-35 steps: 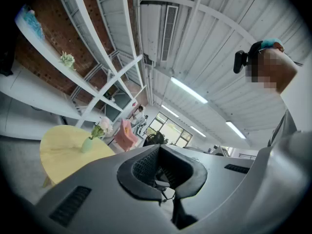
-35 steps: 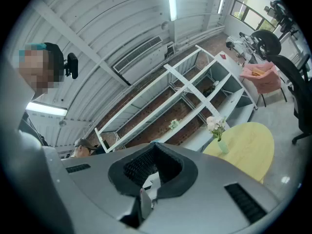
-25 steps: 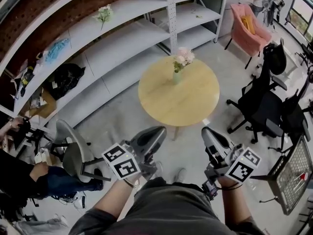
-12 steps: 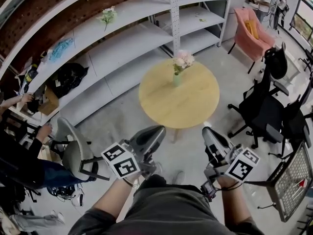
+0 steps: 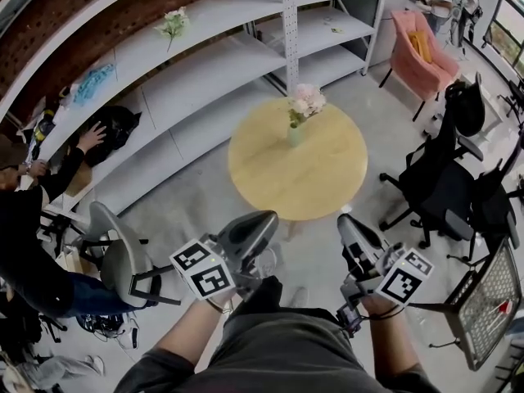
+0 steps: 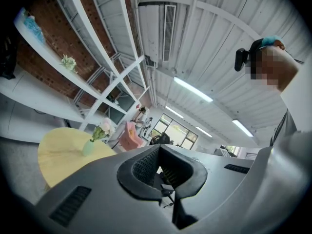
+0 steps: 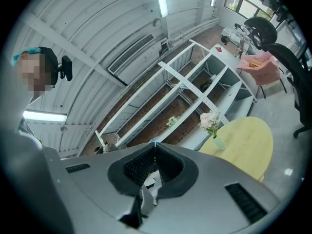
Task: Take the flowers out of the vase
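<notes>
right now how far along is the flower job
Done: nothing yet. The flowers stand in the vase on the round table. In hand: nothing. The left gripper and the right gripper are both shut and empty, held low and well short of the table. Left: the whole job, that is, reach the table, grip the stems and lift the flowers out of the vase.

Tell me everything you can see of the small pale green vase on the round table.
The small pale green vase looks smooth, maybe glass or ceramic. It stands upright toward the far edge of the round light wooden table, holding pale pink flowers with green leaves. Nothing else touches it.
</notes>
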